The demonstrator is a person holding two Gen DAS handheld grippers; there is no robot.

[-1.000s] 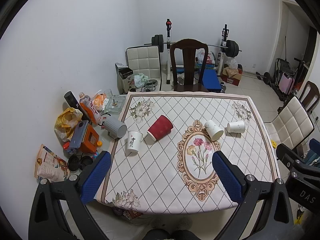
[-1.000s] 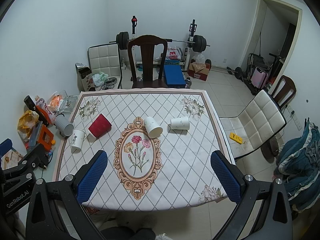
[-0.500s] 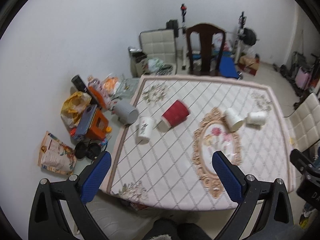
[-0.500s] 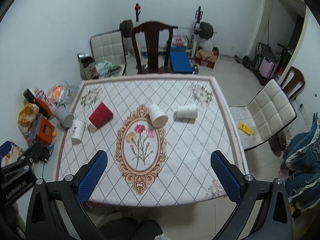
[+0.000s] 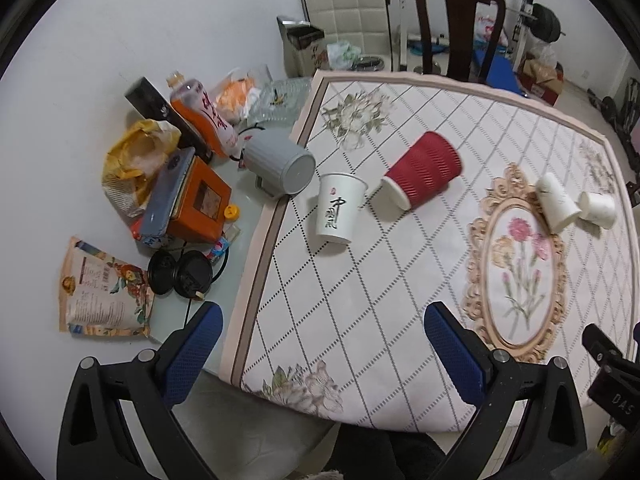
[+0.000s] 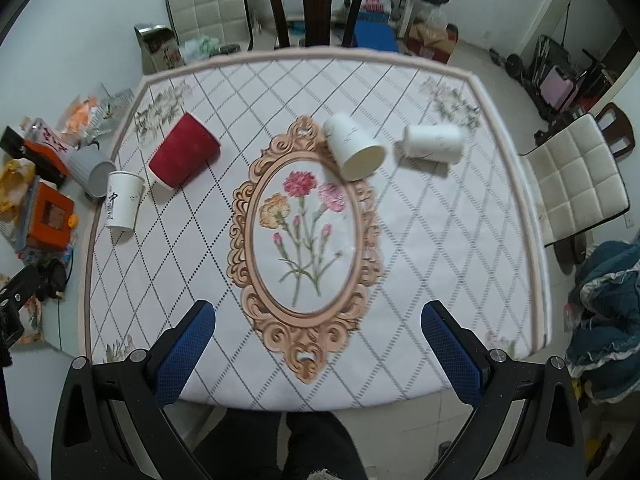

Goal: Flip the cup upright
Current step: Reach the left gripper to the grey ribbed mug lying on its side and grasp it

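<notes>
white cup (image 5: 339,208) and grey bin (image 5: 280,165) crowd red cup (image 5: 424,170).

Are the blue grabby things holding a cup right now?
No. The left gripper and right gripper are both open and hold nothing. The red cup and the white cups lie or stand on the table, untouched.

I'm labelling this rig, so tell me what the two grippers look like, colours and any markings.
Both match: the left gripper and right gripper have black angular frames with triangular cutouts, silver bolts, and blue textured fingertips. No cables show. Partial white lettering "DAS" marks the right gripper's body.
</notes>
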